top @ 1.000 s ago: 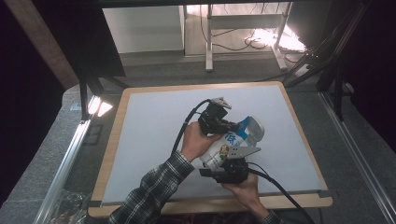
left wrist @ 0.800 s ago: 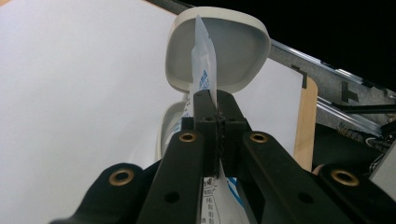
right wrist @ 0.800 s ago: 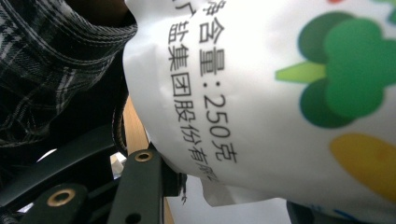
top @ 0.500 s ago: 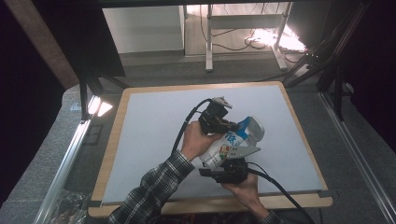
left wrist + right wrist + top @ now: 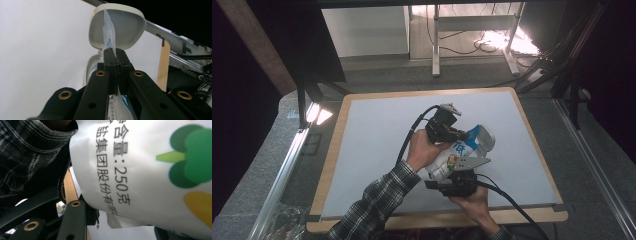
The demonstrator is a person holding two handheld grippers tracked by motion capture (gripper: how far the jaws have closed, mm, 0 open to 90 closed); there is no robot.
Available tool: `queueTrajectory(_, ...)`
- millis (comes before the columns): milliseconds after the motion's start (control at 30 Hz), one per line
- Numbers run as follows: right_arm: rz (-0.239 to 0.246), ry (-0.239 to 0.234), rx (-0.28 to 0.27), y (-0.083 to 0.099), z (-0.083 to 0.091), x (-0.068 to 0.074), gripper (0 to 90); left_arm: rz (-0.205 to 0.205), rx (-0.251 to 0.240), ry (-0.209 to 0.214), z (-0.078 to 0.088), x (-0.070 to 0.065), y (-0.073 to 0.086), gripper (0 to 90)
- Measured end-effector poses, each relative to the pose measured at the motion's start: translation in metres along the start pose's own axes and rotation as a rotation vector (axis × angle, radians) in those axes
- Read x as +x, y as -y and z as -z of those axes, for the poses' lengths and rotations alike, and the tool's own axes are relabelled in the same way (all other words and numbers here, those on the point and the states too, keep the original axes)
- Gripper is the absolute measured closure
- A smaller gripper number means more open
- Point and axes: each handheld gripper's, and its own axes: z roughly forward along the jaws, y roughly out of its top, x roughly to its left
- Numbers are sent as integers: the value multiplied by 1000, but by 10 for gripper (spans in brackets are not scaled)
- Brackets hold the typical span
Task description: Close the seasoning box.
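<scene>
Behind the left hand-held gripper (image 5: 460, 134) — bag (image 5: 451, 161) half hidden, bowl (image 5: 482, 136) partly covered.

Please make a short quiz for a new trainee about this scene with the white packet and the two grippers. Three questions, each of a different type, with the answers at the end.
1. True or false: the left gripper is shut on a thin edge of the white packet.
2. Multiple choice: what stands just beyond that pinched edge in the left gripper view? A) a white bowl; B) a glass bottle; C) a metal spoon.
3. Short answer: what kind of sleeve does the arm that bears the left gripper wear?

Key
1. True: the jaws are closed together with the edge between them.
2. A.
3. A plaid sleeve.
</scene>
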Motion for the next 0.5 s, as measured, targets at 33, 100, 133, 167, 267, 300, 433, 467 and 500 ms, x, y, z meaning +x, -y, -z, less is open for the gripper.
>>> queueTrajectory(33,-2,-1,-2,0,0,0,592,0,0,-1,0,0,0,892)
queueTrajectory(100,-1,-1,-2,0,0,0,591,-1,2,-1,0,0,-1,893)
queueTrajectory(133,-2,-3,-5,0,0,0,590,-2,5,-2,0,0,-1,893)
queueTrajectory(167,-1,-3,-4,0,0,0,589,-2,6,-2,0,0,-1,893)
queueTrajectory(267,1,-5,-5,0,0,0,586,-1,10,-1,0,-1,-2,893)
queueTrajectory(300,3,-6,-6,0,0,0,584,0,10,-1,-1,-1,-2,893)
queueTrajectory(433,1,-6,-6,-1,-1,1,580,4,11,-3,-1,0,-2,893)
queueTrajectory(467,1,-6,-6,-1,-1,1,579,6,10,-3,-1,0,-2,894)
queueTrajectory(500,1,-7,-6,-1,-1,1,578,6,10,-3,-1,0,-2,893)
